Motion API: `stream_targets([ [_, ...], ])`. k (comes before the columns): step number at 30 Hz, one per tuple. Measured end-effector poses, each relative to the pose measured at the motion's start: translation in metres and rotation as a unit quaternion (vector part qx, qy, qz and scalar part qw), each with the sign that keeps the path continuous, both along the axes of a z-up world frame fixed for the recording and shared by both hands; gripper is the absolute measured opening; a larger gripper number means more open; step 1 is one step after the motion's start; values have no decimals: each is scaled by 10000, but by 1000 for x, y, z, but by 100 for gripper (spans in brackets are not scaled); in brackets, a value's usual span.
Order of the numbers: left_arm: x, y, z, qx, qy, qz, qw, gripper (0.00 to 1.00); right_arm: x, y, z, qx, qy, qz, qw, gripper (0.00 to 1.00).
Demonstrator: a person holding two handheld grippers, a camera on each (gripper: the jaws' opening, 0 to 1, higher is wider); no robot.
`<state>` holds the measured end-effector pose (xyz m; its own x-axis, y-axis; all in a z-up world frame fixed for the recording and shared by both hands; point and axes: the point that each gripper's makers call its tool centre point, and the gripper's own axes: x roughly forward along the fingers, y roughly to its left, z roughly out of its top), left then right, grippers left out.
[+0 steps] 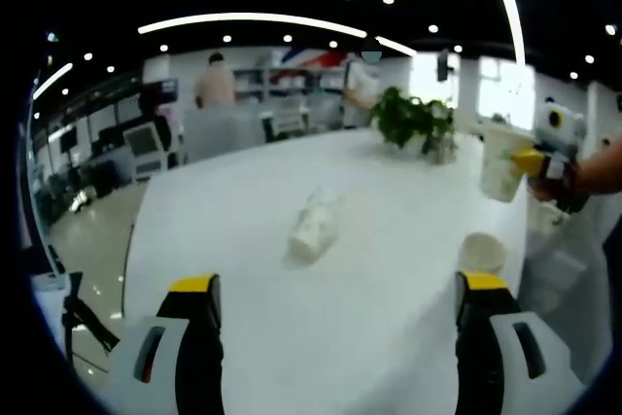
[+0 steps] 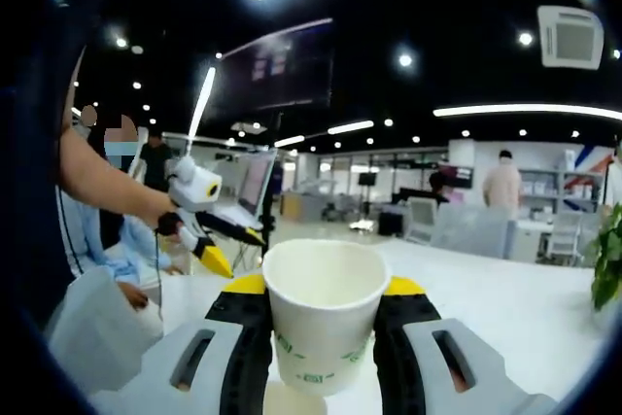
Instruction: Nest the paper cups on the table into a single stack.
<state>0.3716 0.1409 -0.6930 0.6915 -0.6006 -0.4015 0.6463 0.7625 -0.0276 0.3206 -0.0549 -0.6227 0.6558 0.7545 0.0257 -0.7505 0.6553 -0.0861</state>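
Gripping paper cup [image 2: 324, 313], right tool [image 2: 326, 289] (upright)

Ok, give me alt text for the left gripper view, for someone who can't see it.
The left gripper hangs open over a white table, facing a paper cup lying on its side. An upright cup stands to the right; beyond it the right gripper holds another cup aloft.

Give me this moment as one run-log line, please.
right gripper: shut on paper cup, lifted | left gripper: open | lying cup, upright cup on table
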Motion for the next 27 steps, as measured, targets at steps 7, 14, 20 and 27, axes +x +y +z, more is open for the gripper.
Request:
stream_targets([
  [7, 0, -1, 0, 3, 3, -8, 10000, 99, 0, -1, -2, 24, 16, -26, 10000, 37],
  [14, 1, -1, 1, 16, -2, -13, 10000, 99, -1, -1, -6, 30, 27, -50, 10000, 37],
  [20, 1, -2, 1, 23, 1, -23, 10000, 99, -2, -1, -11, 40, 43, -56, 10000, 37],
  [27, 2, -4, 2, 41, -11, -39, 10000, 99, -2, -1, -17, 42, 70, -77, 9999, 37],
])
